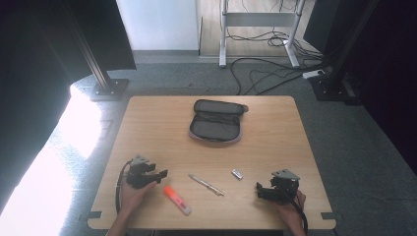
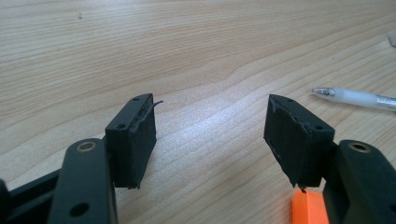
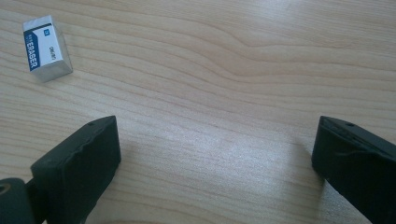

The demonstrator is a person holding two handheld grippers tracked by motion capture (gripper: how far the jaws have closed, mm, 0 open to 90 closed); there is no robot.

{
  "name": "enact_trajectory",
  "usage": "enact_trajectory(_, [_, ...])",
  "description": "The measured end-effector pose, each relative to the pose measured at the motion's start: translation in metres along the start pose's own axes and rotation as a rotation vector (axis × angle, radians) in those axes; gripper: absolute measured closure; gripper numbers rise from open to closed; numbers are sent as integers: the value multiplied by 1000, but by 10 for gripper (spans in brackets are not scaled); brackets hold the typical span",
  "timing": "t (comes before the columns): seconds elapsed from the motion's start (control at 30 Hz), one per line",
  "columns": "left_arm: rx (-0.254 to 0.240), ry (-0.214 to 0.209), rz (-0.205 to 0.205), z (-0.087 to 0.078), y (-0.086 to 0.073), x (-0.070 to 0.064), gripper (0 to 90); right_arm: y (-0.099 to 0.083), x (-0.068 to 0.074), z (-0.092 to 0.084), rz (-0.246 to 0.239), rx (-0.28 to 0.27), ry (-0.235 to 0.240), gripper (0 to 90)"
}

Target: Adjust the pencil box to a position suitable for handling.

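Both hands sit at the near table edge — the left gripper (image 1: 158, 175) with jaws apart on nothing, the right gripper (image 1: 259, 189) spread wide and empty too; just right of the left gripper lies an orange highlighter (image 1: 176, 199), its end tucked beside the right-hand jaw in the left gripper view; beyond it, a translucent pen (image 2: 355, 98); the right gripper view reads "ERASER" on a white-and-blue eraser (image 3: 45, 48) — ahead, to its left; farther off, an open grey pencil case (image 1: 216, 121); pale wooden table (image 1: 275, 128), grey carpet, cables behind.
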State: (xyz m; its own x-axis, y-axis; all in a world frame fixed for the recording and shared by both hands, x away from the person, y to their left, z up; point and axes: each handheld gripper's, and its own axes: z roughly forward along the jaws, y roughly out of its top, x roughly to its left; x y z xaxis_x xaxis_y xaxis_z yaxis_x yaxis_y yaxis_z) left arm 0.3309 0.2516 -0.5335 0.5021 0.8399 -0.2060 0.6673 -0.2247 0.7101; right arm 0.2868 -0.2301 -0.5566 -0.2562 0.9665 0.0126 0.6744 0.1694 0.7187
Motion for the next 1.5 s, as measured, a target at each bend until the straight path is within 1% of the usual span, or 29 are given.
enact_trajectory(0.17, [-4,1,-3,-1,0,0,339,0,0,0,3,0,-1,10])
enact_trajectory(0.33, [-12,13,-16,-3,0,1,328,-1,1,-3,2,-7,-5,56])
enact_trajectory(0.4, [-16,18,-20,-3,1,0,321,-2,1,-4,3,-5,-4,63])
enact_trajectory(0.43, [-20,28,-23,-3,1,-2,313,-2,1,-4,0,-11,-4,74])
enact_trajectory(0.6, [-27,38,-31,-6,1,-5,300,-4,-1,-5,-3,-22,0,98])
enact_trajectory(0.67, [-27,36,-35,-8,1,-6,295,-4,0,-5,-1,-22,0,101])
enact_trajectory(0.7, [-43,32,-38,-12,0,-6,279,-4,-1,-5,-4,-25,2,113])
enact_trajectory(0.73, [-43,32,-38,-12,0,-6,269,-4,-1,-5,-4,-25,2,113])
enact_trajectory(0.8, [-67,21,-28,-16,1,-7,257,-5,-2,-6,2,-30,-1,132])
enact_trajectory(0.83, [-69,18,-23,-16,1,-6,249,-5,-2,-6,5,-30,-3,132])
enact_trajectory(0.87, [-62,4,-15,-15,1,-6,235,-5,-2,-6,5,-30,-4,131])
enact_trajectory(0.9, [-62,4,-15,-15,1,-6,233,-5,-2,-6,5,-30,-4,131])
enact_trajectory(0.97, [-44,-5,-6,-12,0,-5,230,-4,-2,-6,6,-30,-5,131])
enact_trajectory(1.0, [-33,-15,-8,-10,0,-5,228,-4,-2,-6,8,-30,-8,133])
enact_trajectory(1.1, [-35,-20,-11,-10,-1,-6,231,-5,-2,-7,9,-29,-12,136])
enact_trajectory(1.17, [-44,-19,-19,-11,0,-6,236,-6,-3,-7,11,-32,-10,137])
enact_trajectory(1.23, [-56,-20,-24,-13,3,-8,237,-6,-3,-7,10,-32,-10,136])
enact_trajectory(1.37, [-85,-27,-17,-18,14,-15,240,-7,-4,-9,7,-31,-7,137])
enact_trajectory(1.43, [-91,-34,-8,-20,21,-18,245,-8,-4,-9,9,-32,-8,138])
enact_trajectory(1.5, [-95,-34,-6,-20,24,-19,247,-7,-4,-9,9,-31,-8,137])
